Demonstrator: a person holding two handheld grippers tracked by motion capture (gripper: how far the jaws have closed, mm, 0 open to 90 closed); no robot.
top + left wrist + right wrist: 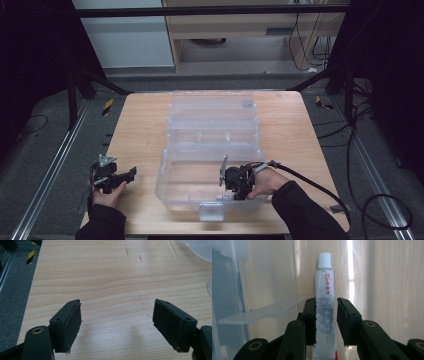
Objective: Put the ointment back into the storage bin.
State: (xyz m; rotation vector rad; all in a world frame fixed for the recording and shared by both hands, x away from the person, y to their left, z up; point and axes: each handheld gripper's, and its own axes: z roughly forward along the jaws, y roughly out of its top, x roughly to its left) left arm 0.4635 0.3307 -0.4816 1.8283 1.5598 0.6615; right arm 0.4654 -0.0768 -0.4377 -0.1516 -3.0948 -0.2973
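A white tube [325, 290] with a white cap and red lettering lies inside a clear plastic box [162, 175], near its front wall [229, 290]. In the high view the tube [223, 197] is a small pale shape under my right gripper [231, 194]. My right gripper [326, 305] reaches down into the box, and its jaws are closed against both sides of the tube's lower half. My left gripper [131, 174] hovers over the bare wooden table [140, 130], left of the box. In its own view the left gripper [117, 322] stands wide open with nothing between its jaws.
The box's clear hinged lid [212, 107] lies open flat toward the table's far edge. A latch tab [211, 212] sticks out at the box's front. The box's rounded corner [200, 250] lies to the right of my left gripper. A black cable [320, 187] trails right.
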